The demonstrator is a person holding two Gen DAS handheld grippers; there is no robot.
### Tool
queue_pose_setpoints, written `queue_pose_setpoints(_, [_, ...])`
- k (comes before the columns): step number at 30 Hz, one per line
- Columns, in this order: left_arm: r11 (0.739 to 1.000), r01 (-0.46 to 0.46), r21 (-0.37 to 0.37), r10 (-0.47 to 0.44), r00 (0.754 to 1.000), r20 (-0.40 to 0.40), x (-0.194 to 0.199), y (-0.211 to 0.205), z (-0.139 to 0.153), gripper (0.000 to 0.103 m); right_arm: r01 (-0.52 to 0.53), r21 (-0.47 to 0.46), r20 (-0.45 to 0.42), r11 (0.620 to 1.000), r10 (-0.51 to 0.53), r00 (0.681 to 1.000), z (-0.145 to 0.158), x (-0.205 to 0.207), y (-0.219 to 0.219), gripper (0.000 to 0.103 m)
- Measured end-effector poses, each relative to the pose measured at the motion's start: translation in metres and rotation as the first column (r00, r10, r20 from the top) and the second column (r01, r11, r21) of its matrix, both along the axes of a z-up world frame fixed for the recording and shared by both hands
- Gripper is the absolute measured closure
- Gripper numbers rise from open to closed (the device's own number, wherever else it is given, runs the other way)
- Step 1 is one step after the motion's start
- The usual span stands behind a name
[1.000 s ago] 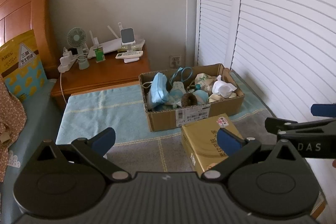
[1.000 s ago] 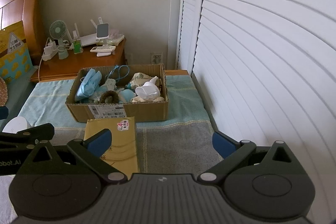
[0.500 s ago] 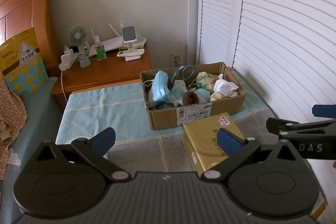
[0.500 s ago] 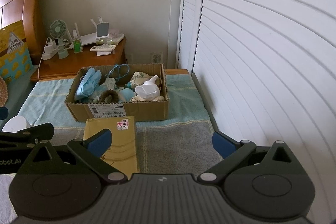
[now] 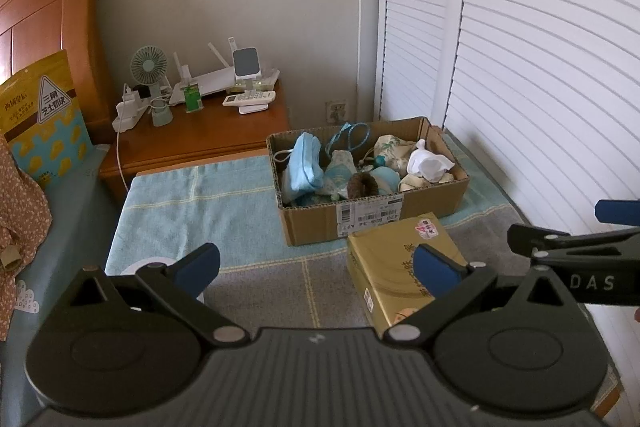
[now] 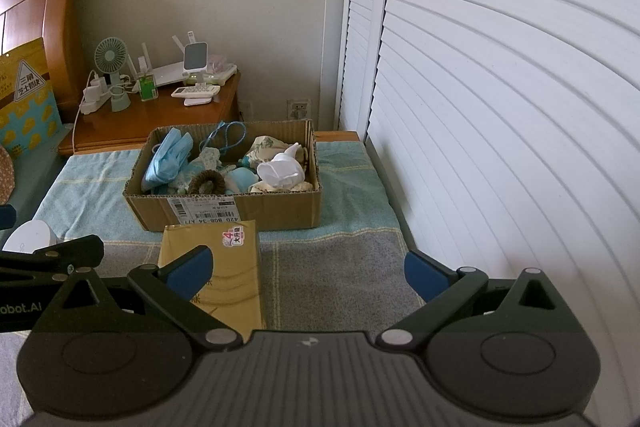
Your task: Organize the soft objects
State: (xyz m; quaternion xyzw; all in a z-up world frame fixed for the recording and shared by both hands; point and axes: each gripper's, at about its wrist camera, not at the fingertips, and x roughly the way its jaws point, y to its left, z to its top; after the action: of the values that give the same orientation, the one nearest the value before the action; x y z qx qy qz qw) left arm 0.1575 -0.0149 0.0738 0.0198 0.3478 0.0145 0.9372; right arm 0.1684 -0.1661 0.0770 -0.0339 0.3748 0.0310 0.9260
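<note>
An open cardboard box [image 5: 434, 197] [image 6: 280, 205] sits on the blue-and-grey cloth. It holds several soft items: a blue pouch [image 5: 305, 167] [image 6: 168, 157], a brown hair tie [image 5: 362, 183] [image 6: 207, 182], a white cloth [image 5: 429, 163] [image 6: 280, 173], a floral pouch [image 5: 387, 146] and a teal cord [image 5: 352, 135]. My left gripper [image 5: 316, 271] is open and empty, well short of the box. My right gripper [image 6: 308, 267] is open and empty, also short of it.
A gold box [image 5: 396, 267] [image 6: 228, 267] lies in front of the cardboard box. A white round object [image 6: 32, 237] sits at the left. A wooden nightstand [image 5: 200, 135] with a fan, router and remote stands behind. Louvred white doors [image 6: 500, 107] run along the right.
The left wrist view has tilted slightly, so the scene sits a little lower in frame. The right view is almost unchanged. Both grippers stay open.
</note>
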Motion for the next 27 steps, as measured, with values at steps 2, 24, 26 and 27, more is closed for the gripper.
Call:
queue_pose_setpoints(2, [1.0,0.0,-0.002,0.0,1.0,0.0,0.0,-0.0003,-0.0001,0.001,0.0,0.0,0.001,1.0,0.0,1.0,-0.0003,0.0001,-0.0001,0.0])
queue_pose_setpoints(24, [1.0,-0.003,0.0,0.003,1.0,0.002,-0.0009,-0.0008,0.0005,0.001,0.001,0.004,0.004,1.0,-0.001,1.0,0.0005,-0.0013,-0.0004,0.0])
queue_pose_setpoints(26, [1.0,-0.005,-0.001,0.005,1.0,0.001,-0.0011,-0.0009,0.0007,0.001,0.0,0.003,0.003,1.0,0.0,1.0,0.0008,-0.0014,-0.0005,0.0])
queue_pose_setpoints(27, [1.0,-0.005,-0.002,0.005,1.0,0.001,-0.0014,-0.001,0.0009,0.001,0.0,0.002,0.004,1.0,0.0,1.0,0.0009,-0.0016,-0.0004,0.0])
